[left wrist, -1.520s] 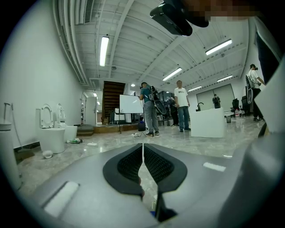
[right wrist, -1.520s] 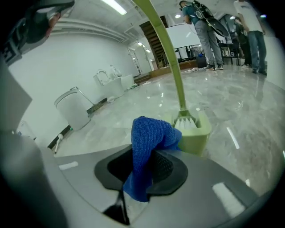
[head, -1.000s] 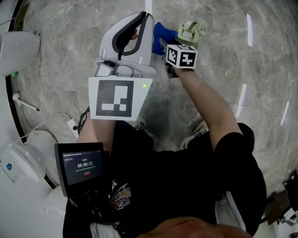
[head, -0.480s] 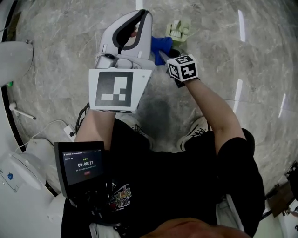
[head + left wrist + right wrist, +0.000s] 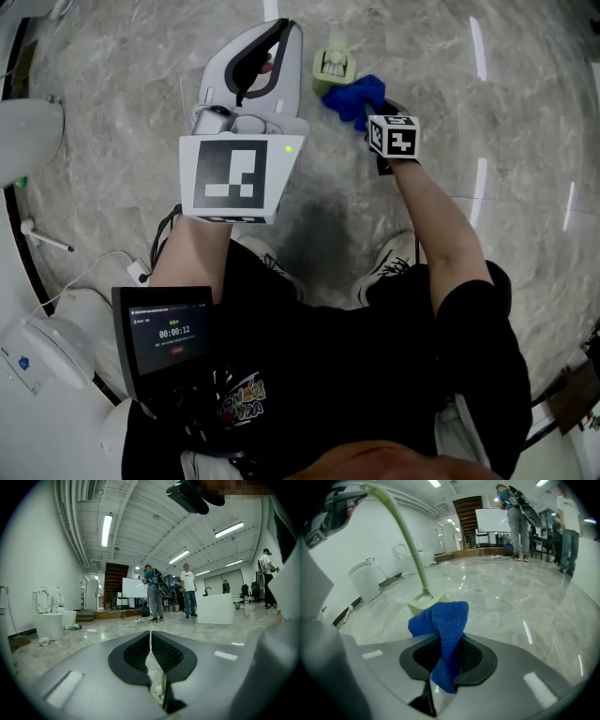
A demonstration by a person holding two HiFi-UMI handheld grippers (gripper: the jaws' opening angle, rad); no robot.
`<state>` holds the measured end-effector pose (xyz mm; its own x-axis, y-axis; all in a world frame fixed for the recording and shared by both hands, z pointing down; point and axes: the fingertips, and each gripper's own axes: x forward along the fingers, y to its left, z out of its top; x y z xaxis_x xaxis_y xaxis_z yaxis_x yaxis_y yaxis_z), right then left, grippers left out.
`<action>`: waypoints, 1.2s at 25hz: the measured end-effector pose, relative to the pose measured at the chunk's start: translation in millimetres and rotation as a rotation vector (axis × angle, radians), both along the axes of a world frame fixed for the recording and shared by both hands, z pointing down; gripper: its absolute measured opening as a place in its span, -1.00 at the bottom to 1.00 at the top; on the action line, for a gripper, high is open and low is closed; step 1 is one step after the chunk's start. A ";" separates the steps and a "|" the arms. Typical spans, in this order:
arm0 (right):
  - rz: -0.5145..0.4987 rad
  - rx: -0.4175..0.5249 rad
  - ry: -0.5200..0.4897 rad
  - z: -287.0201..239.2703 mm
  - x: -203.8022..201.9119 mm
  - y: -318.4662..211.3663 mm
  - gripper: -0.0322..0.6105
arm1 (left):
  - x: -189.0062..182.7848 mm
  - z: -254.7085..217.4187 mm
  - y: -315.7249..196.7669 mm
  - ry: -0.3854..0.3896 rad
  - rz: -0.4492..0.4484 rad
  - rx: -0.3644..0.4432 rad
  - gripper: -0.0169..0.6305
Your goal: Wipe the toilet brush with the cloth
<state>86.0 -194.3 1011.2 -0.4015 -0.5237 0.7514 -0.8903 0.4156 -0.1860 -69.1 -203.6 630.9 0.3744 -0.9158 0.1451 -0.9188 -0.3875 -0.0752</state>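
Right gripper [image 5: 449,665] pinches the blue cloth [image 5: 443,620], upper centre of the head view, just beside the pale-green toilet brush [image 5: 423,603] head down on the floor [image 5: 511,606]. Left gripper [image 5: 150,641] clamps the brush's handle.

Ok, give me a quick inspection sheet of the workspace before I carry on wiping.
Surface: grey marbled floor, glossy.
Job's things: toilet brush, head down by the floor. The blue cloth is right beside the head; I cannot tell whether they touch.
Clutter: nothing seen near the brush.
Grippers: left gripper, jaws shut on the brush handle. Right gripper, jaws shut on the cloth.
Cables: white cable on the floor at the left, away from the brush.
Surroundings: toilet by the wall. People stand far back near a whiteboard.
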 end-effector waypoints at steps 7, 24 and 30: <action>0.134 0.065 -0.029 -25.3 7.4 -55.5 -0.64 | -16.6 -5.2 9.7 -0.035 -0.019 -0.002 -0.91; 0.274 0.073 -0.012 -16.1 18.4 -87.5 -0.64 | -41.3 -6.1 23.8 -0.062 -0.036 0.006 -0.91; 0.207 0.029 0.089 10.8 23.3 -41.2 -0.64 | -27.8 -1.5 16.4 -0.046 -0.010 0.002 -0.91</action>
<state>109.3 -235.5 1022.0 -0.2158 -0.6099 0.7625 -0.9695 0.2265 -0.0932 -96.9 -187.2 629.4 0.3583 -0.9198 0.1597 -0.9182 -0.3782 -0.1182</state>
